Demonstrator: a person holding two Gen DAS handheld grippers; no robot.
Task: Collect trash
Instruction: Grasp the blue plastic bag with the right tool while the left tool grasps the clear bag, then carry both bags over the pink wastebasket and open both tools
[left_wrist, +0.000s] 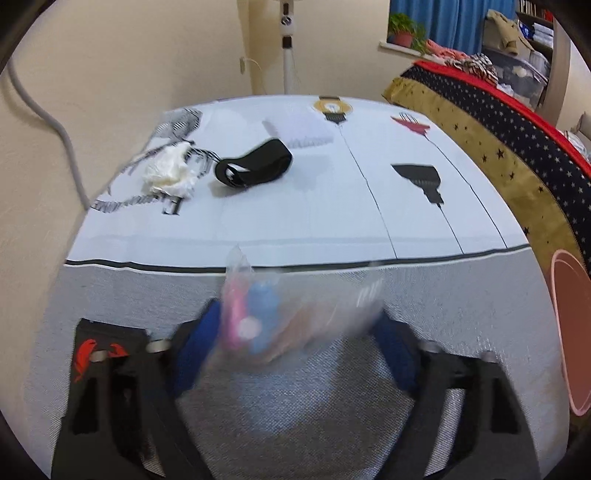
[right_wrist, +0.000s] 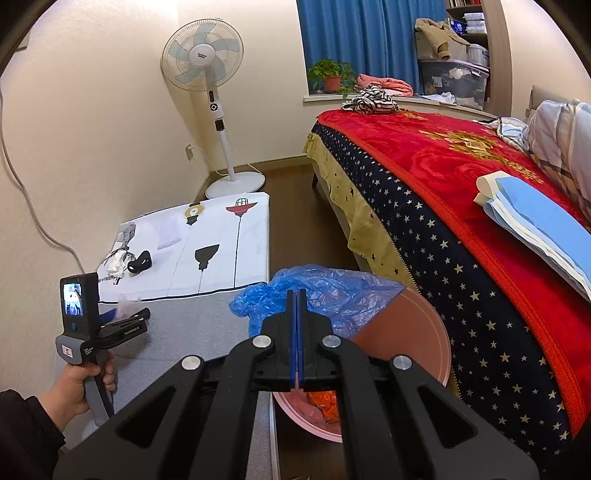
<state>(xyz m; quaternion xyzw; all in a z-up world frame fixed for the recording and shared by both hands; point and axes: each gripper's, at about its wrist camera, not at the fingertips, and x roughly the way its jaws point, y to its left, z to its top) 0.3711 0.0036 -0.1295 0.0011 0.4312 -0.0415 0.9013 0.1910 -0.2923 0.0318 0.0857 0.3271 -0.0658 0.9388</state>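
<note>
- The left gripper (left_wrist: 295, 328) was down over the grey near part of the desk (left_wrist: 110, 295), with a crinkled clear plastic wrapper (left_wrist: 258, 317), pink and blue inside, between its blue pads (left_wrist: 199, 343).
- Its jaws stood partly apart around the wrapper; the blur hid whether the pads already pressed on it, so a firm hold could not be confirmed.
- The right gripper (right_wrist: 297, 332) hung with its jaws clenched tight and nothing between them, just above the pink bin (right_wrist: 413, 332) and its blue liner bag (right_wrist: 325, 291).
- The bin stood on the floor between the desk and the bed (right_wrist: 461, 206), with something orange already lying inside.
- Farther back on the white printed cloth (left_wrist: 295, 206) lay a crumpled white tissue (left_wrist: 170, 170) and, just beside it, a black strap (left_wrist: 255, 166).
- The step in hand looked like picking up the wrapper, the nearest piece of trash.
- The next move probably called for closing fully on the thin plastic, lifting it clear of the desk, and carrying it right to the bin's mouth.
- The tissue likely remained to be fetched afterwards; whether the strap was trash was unclear.
</note>
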